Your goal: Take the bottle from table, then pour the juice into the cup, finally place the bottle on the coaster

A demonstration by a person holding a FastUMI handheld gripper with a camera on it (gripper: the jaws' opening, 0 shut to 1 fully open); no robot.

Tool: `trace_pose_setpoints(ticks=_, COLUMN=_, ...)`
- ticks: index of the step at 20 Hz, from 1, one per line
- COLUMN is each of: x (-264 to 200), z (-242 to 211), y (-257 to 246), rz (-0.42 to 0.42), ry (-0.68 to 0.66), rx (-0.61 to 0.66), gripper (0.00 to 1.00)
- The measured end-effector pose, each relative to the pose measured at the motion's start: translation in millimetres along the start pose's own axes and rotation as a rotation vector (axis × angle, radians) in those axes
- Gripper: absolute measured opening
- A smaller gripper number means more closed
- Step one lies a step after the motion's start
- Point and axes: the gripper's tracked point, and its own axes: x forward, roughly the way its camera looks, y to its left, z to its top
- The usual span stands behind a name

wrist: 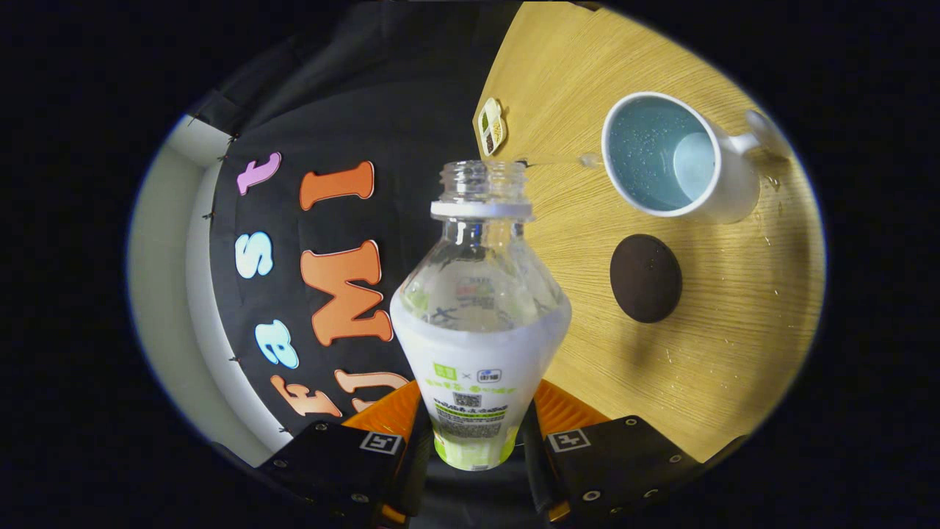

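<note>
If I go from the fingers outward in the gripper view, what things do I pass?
Hand-held gripper shut on the bottle → dark round coaster → white cup, on the wooden table.

Gripper (474,441) rolled sideways, so that the scene ahead of it appears turned on its side. Both fingers (345,459) closed against opposite sides of the bottle (477,345), whose open neck points forward beyond the jaws.
</note>
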Motion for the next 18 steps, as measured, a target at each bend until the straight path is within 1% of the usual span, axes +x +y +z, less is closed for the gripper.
trace_pose_setpoints(ticks=10, x=-0.1, z=2.1, y=-0.4, rz=-0.011, ry=0.016, rx=0.059, gripper=0.58)
trace_pose_setpoints(ticks=18, x=-4.3, z=1.8, y=8.0, rz=-0.003, ry=0.024, rx=0.069, gripper=0.57)
